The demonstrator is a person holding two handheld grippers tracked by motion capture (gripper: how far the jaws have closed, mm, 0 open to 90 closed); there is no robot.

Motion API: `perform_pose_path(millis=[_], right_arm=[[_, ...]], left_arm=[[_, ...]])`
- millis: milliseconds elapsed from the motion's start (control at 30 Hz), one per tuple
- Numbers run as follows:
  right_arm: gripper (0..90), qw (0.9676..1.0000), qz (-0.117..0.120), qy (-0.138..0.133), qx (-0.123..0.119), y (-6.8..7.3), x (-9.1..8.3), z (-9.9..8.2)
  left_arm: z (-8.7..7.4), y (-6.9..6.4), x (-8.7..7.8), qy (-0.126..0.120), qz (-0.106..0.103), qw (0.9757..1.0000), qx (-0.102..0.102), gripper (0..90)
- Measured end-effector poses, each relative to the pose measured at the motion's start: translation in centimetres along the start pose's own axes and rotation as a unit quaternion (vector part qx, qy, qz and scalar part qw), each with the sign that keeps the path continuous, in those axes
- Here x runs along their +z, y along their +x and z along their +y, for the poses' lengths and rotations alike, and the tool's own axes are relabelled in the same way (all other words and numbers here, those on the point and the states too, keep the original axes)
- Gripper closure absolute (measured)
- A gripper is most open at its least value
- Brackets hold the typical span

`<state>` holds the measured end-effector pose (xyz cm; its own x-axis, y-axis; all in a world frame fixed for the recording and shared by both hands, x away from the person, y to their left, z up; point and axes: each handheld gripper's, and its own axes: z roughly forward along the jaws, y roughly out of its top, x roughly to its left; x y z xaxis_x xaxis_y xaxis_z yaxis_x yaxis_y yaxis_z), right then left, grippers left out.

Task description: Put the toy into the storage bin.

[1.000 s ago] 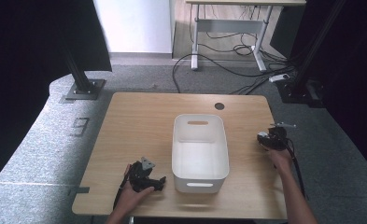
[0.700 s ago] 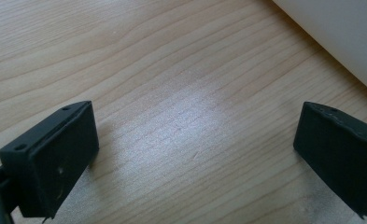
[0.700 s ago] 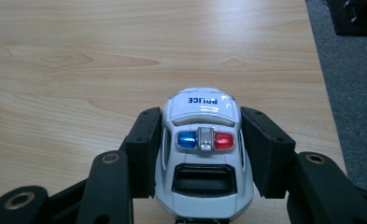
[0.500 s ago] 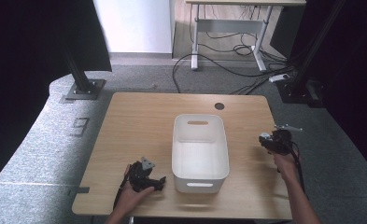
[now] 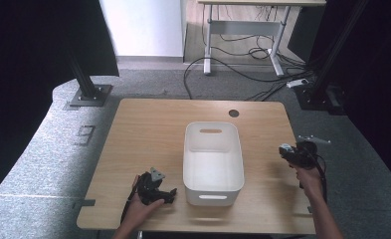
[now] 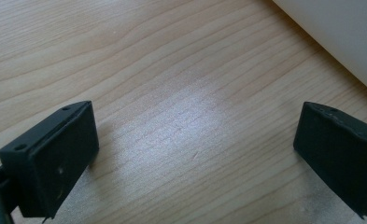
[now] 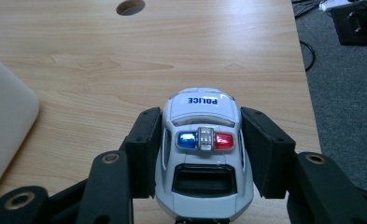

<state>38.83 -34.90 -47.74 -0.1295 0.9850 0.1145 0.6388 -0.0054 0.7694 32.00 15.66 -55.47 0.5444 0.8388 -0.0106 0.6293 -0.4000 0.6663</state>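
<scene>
A white toy police car (image 7: 202, 154) with a blue and red light bar sits between the two jaws of my right gripper (image 7: 202, 122), which is shut on its sides. In the high view that gripper (image 5: 288, 151) hangs over the right edge of the wooden table (image 5: 148, 134), with the car (image 5: 284, 149) in it. My left gripper (image 5: 171, 193) rests on the table at the front left, beside the white bin (image 5: 213, 128). Its jaws (image 6: 195, 140) stand wide open over bare wood, with nothing between them.
The white bin's wall (image 6: 340, 32) lies close to the left gripper's right jaw, and its corner (image 7: 3, 135) is left of the car. A round cable hole (image 5: 234, 113) is at the table's back. Grey floor, cables and stands surround the table.
My right gripper has risen a little and drifted toward the table's right edge with the police car held in it. The left gripper has stayed where it was.
</scene>
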Motion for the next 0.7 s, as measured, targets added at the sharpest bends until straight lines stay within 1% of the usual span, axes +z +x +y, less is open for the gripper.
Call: perform_pose_path(millis=[100, 133, 200, 233, 267, 333, 367, 400, 433, 467, 533, 700], right_arm=[[49.9, 1.0, 0.001, -0.006, 0.001, 0.0, -0.5, 0.0], [49.9, 0.9999, 0.003, -0.013, -0.002, 0.0, -1.0, 0.1], [49.9, 0.9999, 0.004, -0.014, -0.006, 0.1, -1.2, 0.1], [49.9, 0.9998, 0.006, -0.015, -0.012, 0.4, -1.6, 0.2], [49.9, 0.9998, 0.006, -0.015, -0.012, 0.4, -1.6, 0.2], [49.9, 0.9996, 0.009, -0.021, -0.019, 0.8, -2.2, 0.3], [49.9, 0.9996, 0.009, -0.021, -0.019, 0.8, -2.2, 0.3], [49.9, 0.9994, 0.012, -0.025, -0.021, 1.1, -2.6, 0.5], [49.9, 0.9994, 0.012, -0.025, -0.021, 1.1, -2.6, 0.5], [49.9, 0.9992, 0.015, -0.032, -0.021, 1.3, -2.9, 0.7], [49.9, 0.999, 0.018, -0.035, -0.021, 1.5, -3.3, 0.8], [49.9, 0.9989, 0.02, -0.037, -0.022, 1.8, -3.8, 0.9]], left_arm=[[0.0, 0.0, 0.0, 0.0, 0.0, 1.0, 0.0, 0.0], [0.0, 0.0, 0.0, 0.0, 0.0, 1.0, 0.0, 0.0], [0.0, 0.0, 0.0, 0.0, 0.0, 1.0, 0.0, 0.0], [0.0, 0.0, 0.0, 0.0, 0.0, 1.0, 0.0, 0.0], [0.0, 0.0, 0.0, 0.0, 0.0, 1.0, 0.0, 0.0], [0.0, 0.0, 0.0, 0.0, 0.0, 1.0, 0.0, 0.0], [0.0, 0.0, 0.0, 0.0, 0.0, 1.0, 0.0, 0.0], [0.0, 0.0, 0.0, 0.0, 0.0, 1.0, 0.0, 0.0], [0.0, 0.0, 0.0, 0.0, 0.0, 1.0, 0.0, 0.0], [0.0, 0.0, 0.0, 0.0, 0.0, 1.0, 0.0, 0.0], [0.0, 0.0, 0.0, 0.0, 0.0, 1.0, 0.0, 0.0], [0.0, 0.0, 0.0, 0.0, 0.0, 1.0, -0.001, 0.0]])
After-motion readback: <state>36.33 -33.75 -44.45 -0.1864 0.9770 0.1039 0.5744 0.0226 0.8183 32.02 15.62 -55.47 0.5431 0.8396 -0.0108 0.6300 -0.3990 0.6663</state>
